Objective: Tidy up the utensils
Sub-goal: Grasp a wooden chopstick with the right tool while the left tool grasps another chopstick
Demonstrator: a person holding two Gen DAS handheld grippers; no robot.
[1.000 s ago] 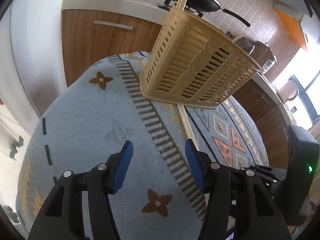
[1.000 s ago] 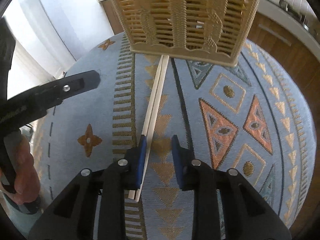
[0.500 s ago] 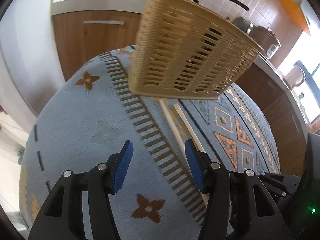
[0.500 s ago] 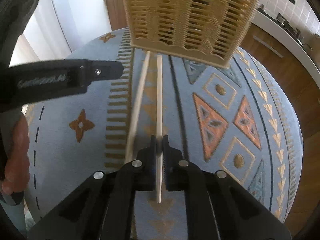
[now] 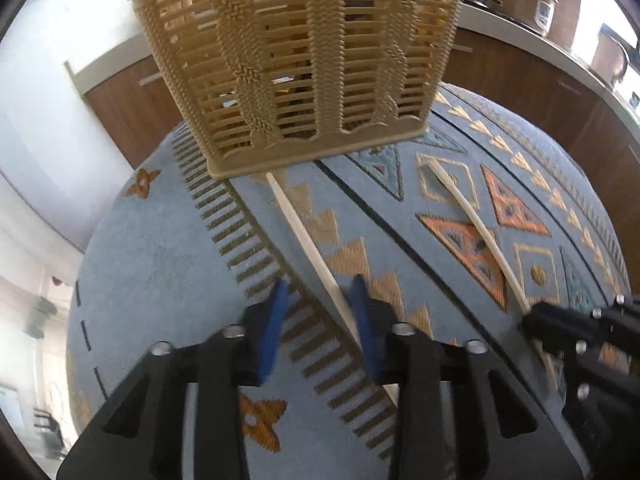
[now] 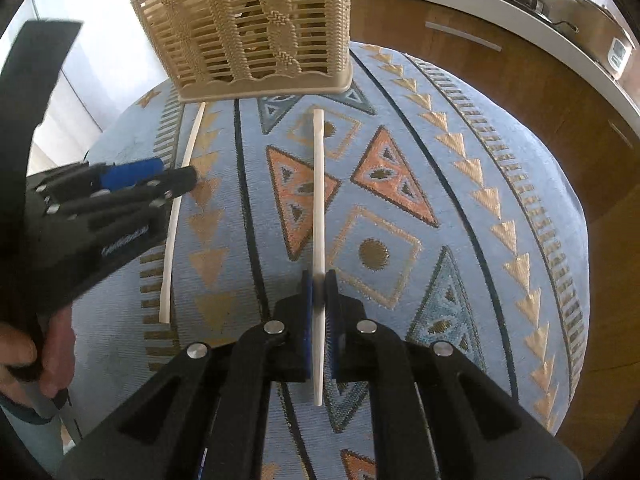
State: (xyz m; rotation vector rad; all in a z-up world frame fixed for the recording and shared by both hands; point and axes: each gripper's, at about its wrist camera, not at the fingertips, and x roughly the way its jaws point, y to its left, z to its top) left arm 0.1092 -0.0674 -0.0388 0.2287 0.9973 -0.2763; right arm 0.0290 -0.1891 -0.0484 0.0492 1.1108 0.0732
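**Each gripper on its own chopstick**

The right gripper (image 6: 319, 292) is clamped tight on a pale wooden chopstick (image 6: 318, 200), which runs straight out between its blue pads toward the tan woven plastic basket (image 6: 256, 36). The left gripper (image 5: 318, 312) has just been closing – a second pale chopstick (image 5: 308, 248) lies between its jaws against the right-hand pad, a gap remaining beside the other. Both sticks lie on the blue patterned tablecloth (image 6: 460, 208), the basket standing just past their far ends.

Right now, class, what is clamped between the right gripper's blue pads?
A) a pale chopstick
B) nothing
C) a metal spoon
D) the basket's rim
A: in the right wrist view the right gripper is shut on a pale chopstick that points toward the woven basket.
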